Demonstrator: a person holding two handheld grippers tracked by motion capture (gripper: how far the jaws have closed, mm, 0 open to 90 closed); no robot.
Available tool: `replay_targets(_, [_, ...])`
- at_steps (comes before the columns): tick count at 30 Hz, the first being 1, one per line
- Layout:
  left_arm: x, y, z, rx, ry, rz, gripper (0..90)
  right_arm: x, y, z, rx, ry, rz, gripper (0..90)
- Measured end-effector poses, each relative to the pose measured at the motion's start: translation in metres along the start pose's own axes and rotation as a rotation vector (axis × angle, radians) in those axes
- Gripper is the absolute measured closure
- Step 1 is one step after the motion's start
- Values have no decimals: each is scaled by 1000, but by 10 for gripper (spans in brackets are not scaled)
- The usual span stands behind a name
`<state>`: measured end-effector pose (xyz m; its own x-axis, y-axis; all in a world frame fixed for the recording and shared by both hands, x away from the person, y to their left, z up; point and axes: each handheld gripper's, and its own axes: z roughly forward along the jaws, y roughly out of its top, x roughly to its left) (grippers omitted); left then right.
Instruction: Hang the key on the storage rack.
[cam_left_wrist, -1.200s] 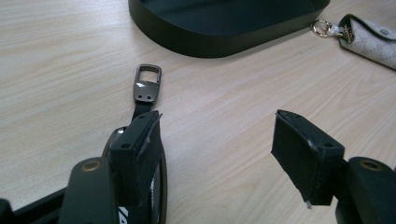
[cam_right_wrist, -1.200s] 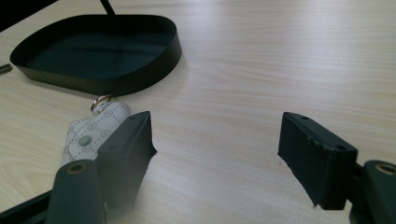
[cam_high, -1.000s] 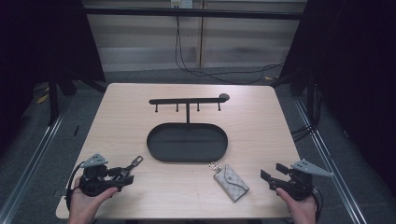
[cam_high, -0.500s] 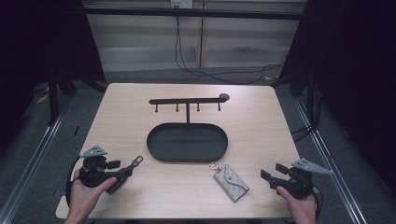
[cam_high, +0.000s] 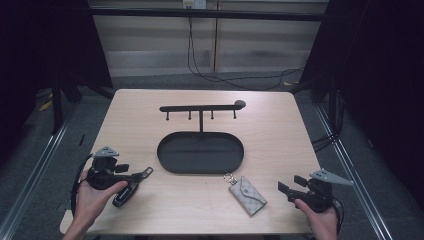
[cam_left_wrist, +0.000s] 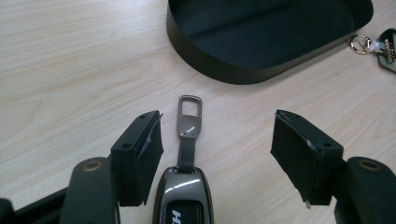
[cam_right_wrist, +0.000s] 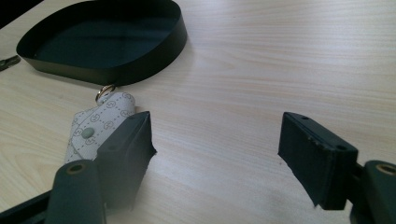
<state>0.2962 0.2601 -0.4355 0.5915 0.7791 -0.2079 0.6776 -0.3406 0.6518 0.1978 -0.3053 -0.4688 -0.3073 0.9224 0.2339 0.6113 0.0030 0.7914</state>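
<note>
Nothing is picked up yet. The left gripper (cam_left_wrist: 215, 149) has its jaws spread around the car key (cam_left_wrist: 187, 186) on the desk (cam_high: 150, 115) – not pinching. The right gripper (cam_right_wrist: 217, 158), jaws spread, waits beside the key pouch (cam_right_wrist: 95, 130).

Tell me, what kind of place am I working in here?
Likely a lab recording bench: a bare wooden table, loose cables on the floor behind, dark surroundings, and staged props, a key stand with black tray.
</note>
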Motion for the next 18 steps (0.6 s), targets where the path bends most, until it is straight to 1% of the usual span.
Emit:
replay_targets(3, [-1, 5, 5, 19, 3, -1, 330, 0, -1, 0, 1, -8, -2, 261])
replay_targets(4, [-1, 7, 7, 35, 14, 12, 331, 0, -1, -1, 0, -9, 4, 261])
replay_targets(5, [-1, 9, 9, 43, 26, 17, 331, -1, -1, -1, -2, -10, 9, 261])
replay_targets(6, [0, 11, 10, 55, 28, 26, 335, -2, -1, -1, -3, -11, 11, 261])
replay_targets(8, [0, 13, 11, 62, 31, 28, 349, -1, 0, 0, -1, -10, 10, 259])
replay_targets(9, [0, 16, 14, 76, 35, 37, 358, -1, 0, 0, 1, -9, 7, 259])
replay_targets(11, [1, 17, 17, 102, 29, 43, 378, 0, 0, 0, -1, -11, -4, 259])
replay_targets(13, [1, 18, 20, 125, 42, 45, 378, 1, 0, 0, 1, -11, -5, 259])
replay_targets(15, [1, 20, 23, 150, 47, 52, 378, 1, 0, 1, 5, -8, -7, 258])
replay_targets(18, [0, 25, 26, 178, 62, 62, 388, 1, 0, 0, 4, -6, -8, 258])
